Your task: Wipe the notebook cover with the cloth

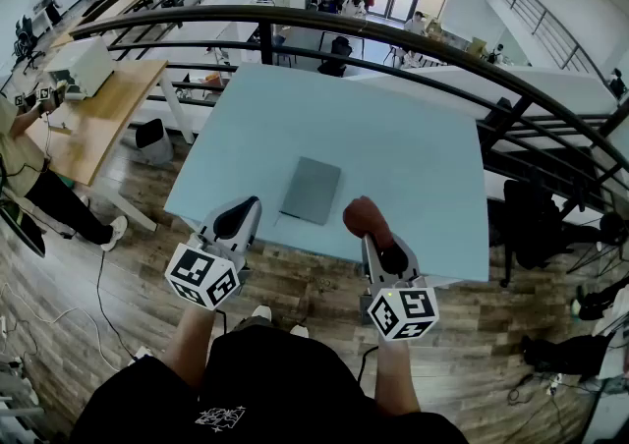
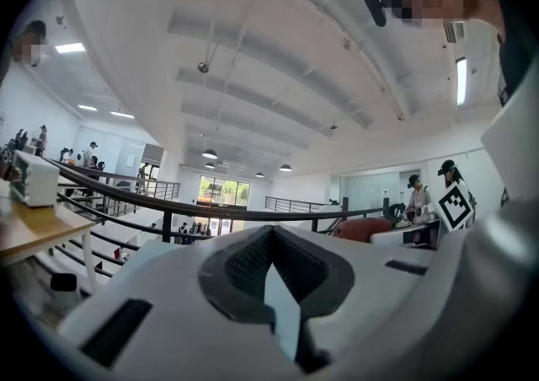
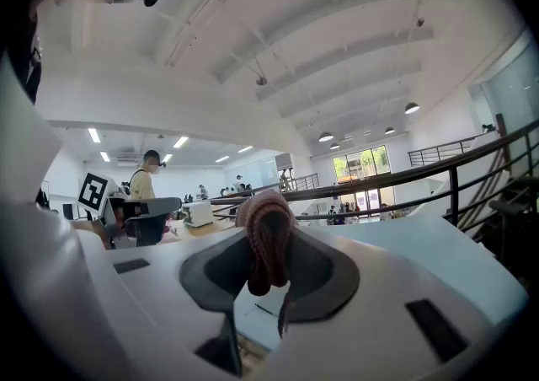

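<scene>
In the head view, a grey notebook (image 1: 312, 190) was seen lying flat and closed on the pale blue tabletop (image 1: 413, 152), near the middle of its near edge. No title or label could be made out on its cover. The left gripper (image 1: 239, 214) was held over the near edge of the tabletop, just left of the notebook and apart from it. The right gripper (image 1: 385, 248) was held just right of the notebook, with a reddish-brown cloth (image 1: 366, 218) bunched at its tip, clear of the cover. Black-and-white square markers were shown on each gripper's cube, and a small white print (image 1: 218, 417) on the person's black shirt was too small to be read. A dark railing (image 1: 393, 34) was seen curving beyond the tabletop.

In the left gripper view, the jaws of the left gripper (image 2: 269, 240) were pressed together at their tips with nothing between them. The cloth (image 2: 364, 228) was glimpsed at the right.

In the right gripper view, the jaws of the right gripper (image 3: 268, 263) were clamped on the cloth (image 3: 265, 236), which was folded over and stood up past the tips. The tabletop (image 3: 404, 244) was spread beyond it.
</scene>
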